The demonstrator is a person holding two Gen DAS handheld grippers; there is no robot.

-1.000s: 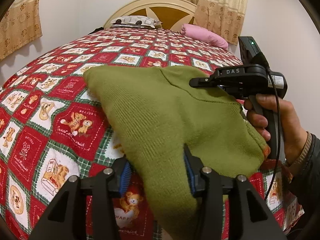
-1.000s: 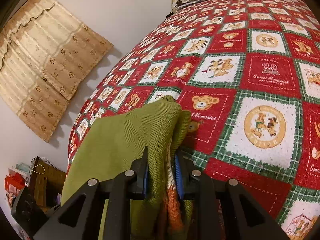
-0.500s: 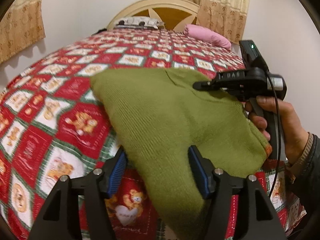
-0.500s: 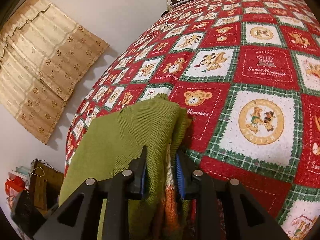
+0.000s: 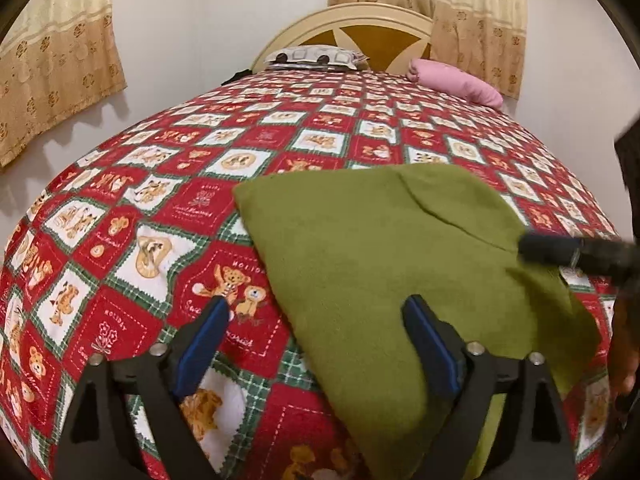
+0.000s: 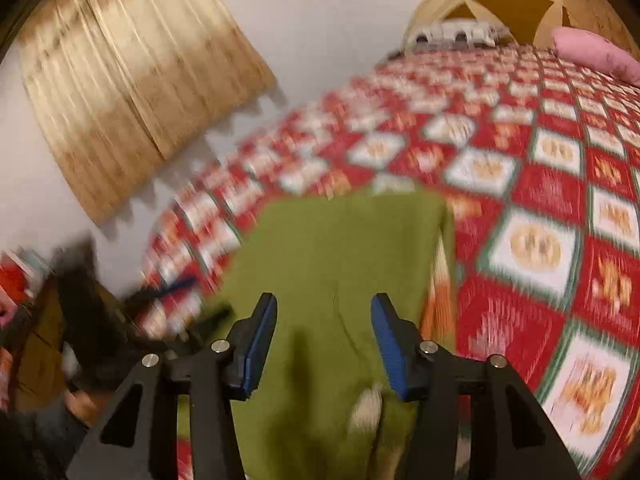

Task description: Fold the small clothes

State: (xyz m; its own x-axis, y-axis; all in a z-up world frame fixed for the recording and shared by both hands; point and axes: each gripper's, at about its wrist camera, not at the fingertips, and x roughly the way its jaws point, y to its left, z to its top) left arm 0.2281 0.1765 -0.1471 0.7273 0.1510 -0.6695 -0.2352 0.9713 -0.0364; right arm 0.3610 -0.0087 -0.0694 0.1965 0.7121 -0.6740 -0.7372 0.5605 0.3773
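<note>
Left gripper [image 5: 316,322]: jaws opening and now spread wide. A second ago its blue pads [image 5: 202,344] pinched the near edge of the garment; now they have let go, the left pad over bare quilt and the right one above the knit, not pressing it.

Right gripper [image 6: 323,322]: jaws opening too, about half apart. Earlier they were clamped on a bunched fold with the orange trim between them; now the cloth lies flat below the open pads, gripped by neither. Its view is streaked with motion blur, and the bed that was tilted hard before now sits closer to level.

Green knitted sweater [image 5: 392,264]: folded and lying on the near part of the bed, released by both tools. A diagonal seam crosses its upper right. In the right wrist view a strip of orange and white trim [image 6: 438,280] peeks from under its right edge.

Red, white and green teddy-bear patchwork quilt [image 5: 248,148]: spread over the whole bed, unchanged.

Right tool seen from the left: a second ago it stood sharp over the sweater's right side in the person's hand; now only a blurred dark finger [image 5: 560,250] shows at the right border, with part of the hand [image 5: 622,356] below it.

Background: pink pillow [image 5: 456,82], patterned pillow [image 5: 316,56], cream headboard [image 5: 360,14] and tan curtains [image 5: 52,60], all where they were.
</note>
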